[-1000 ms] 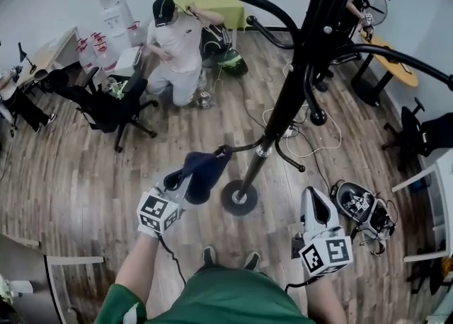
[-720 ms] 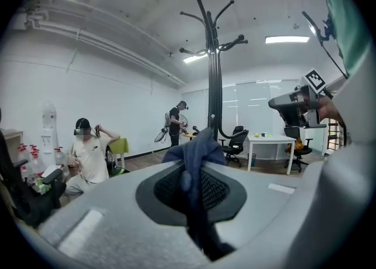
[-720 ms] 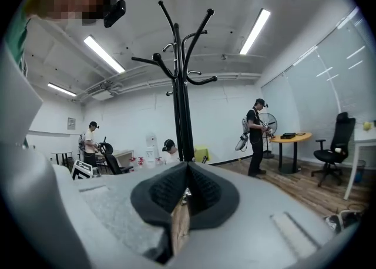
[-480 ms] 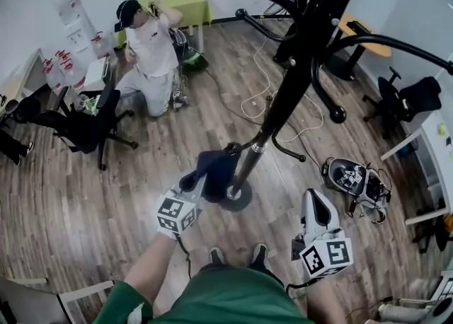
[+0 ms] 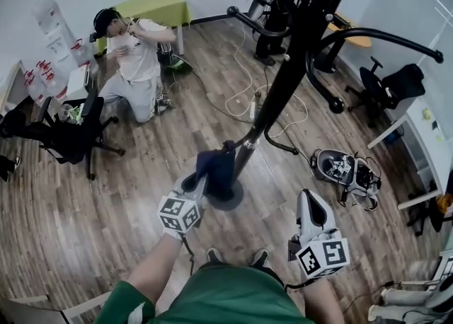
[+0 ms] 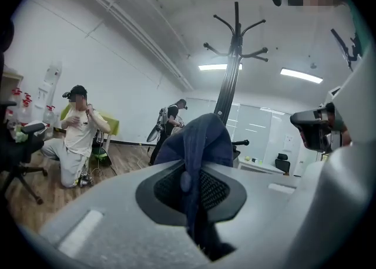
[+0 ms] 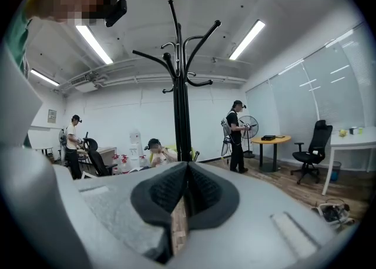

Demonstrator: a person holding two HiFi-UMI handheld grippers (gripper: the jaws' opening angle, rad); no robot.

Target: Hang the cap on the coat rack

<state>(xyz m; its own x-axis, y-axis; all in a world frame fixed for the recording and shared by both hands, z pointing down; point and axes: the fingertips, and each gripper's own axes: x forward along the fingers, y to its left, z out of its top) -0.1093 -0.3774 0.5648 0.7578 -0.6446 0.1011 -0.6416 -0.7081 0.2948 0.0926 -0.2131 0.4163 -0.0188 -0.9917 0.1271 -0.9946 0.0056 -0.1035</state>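
A dark blue cap (image 5: 216, 169) hangs from my left gripper (image 5: 200, 182), which is shut on its fabric. In the left gripper view the cap (image 6: 200, 141) drapes between the pads and covers the lower part of the black coat rack (image 6: 234, 56) behind it. The coat rack's pole (image 5: 283, 78) rises right beside the cap, with curved hooks spreading overhead. My right gripper (image 5: 309, 201) is held low on the right, shut on nothing. Its own view looks straight at the coat rack (image 7: 181, 86) past the right gripper's (image 7: 187, 169) closed pads.
The rack's round base (image 5: 228, 195) stands on the wood floor by my feet. A person (image 5: 134, 54) kneels at the back left beside a black office chair (image 5: 71, 139). Another person (image 7: 236, 135) stands by a round table. A bag of gear (image 5: 341, 169) and cables (image 5: 244, 103) lie to the right.
My left gripper has carried the cap a little lower and closer to the rack's pole and has rolled somewhat. The right gripper has barely shifted. The head view has swung.
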